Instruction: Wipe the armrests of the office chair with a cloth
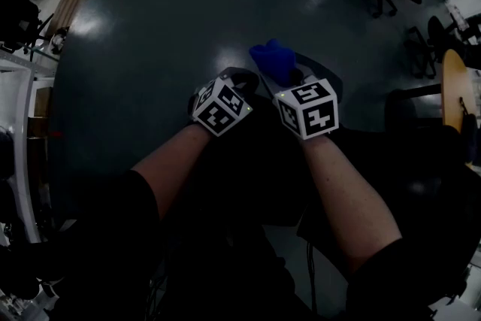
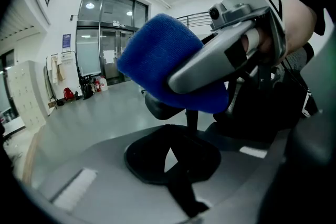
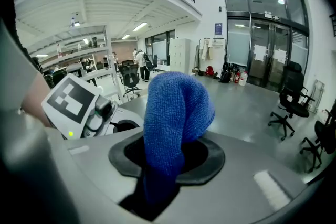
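R gripper (image 1: 295, 79) jaws clamped on blue cloth (image 3: 176, 113), which sticks up out of them. L gripper (image 1: 233, 80) just beside it, jaws together, nothing btwn. Cloth sits just over black armrest pad (image 2: 159, 107) of office chair; contact unclear.

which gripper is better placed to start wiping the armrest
Right. The right gripper is shut on the blue cloth, held just over what looks like an armrest pad. The left gripper is shut on nothing, so it would need the cloth first.
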The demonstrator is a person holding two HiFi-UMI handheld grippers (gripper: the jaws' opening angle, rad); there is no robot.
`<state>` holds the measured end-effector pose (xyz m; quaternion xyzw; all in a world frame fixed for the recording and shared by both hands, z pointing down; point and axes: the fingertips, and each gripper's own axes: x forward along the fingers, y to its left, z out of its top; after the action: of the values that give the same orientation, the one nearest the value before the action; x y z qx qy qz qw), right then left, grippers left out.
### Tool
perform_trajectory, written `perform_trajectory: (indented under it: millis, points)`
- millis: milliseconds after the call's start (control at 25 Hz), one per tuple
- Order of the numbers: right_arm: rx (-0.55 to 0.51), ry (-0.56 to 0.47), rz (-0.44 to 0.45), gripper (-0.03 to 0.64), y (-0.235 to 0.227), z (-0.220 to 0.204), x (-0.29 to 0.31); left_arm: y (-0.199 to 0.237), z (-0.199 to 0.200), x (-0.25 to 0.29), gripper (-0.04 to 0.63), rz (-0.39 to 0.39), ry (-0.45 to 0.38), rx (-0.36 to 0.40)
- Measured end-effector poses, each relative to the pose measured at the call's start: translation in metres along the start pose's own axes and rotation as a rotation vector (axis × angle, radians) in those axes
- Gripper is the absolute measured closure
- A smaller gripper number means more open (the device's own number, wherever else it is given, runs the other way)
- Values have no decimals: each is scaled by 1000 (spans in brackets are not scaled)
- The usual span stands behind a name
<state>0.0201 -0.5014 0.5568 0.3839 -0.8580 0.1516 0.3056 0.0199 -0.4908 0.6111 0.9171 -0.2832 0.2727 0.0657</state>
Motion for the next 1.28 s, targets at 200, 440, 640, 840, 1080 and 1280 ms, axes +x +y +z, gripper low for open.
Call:
perform_trajectory:
  millis: [200, 440, 640, 840, 1080, 1280]
  points:
    - [18, -23, 60, 486, 35, 11, 8, -7, -14, -21, 577, -3, 31, 12]
    - [-44, -87, 66, 486, 66, 18, -33, -41, -29, -70, 577, -14, 11, -8]
    - [-45, -129, -6, 486, 75, 16, -86, -80, -41, -121, 577, -48, -40, -43]
    - [-2, -128, -52, 486, 92, -15, -141, -114, -45, -157, 577, -71, -65, -90]
    - [48, -86, -99, 486, 116, -76, -192, -150, -38, -187, 577, -103, -109, -122]
    - [75, -89, -115, 486, 134, -117, -231, -185, -44, -204, 577, -96, -118, -162]
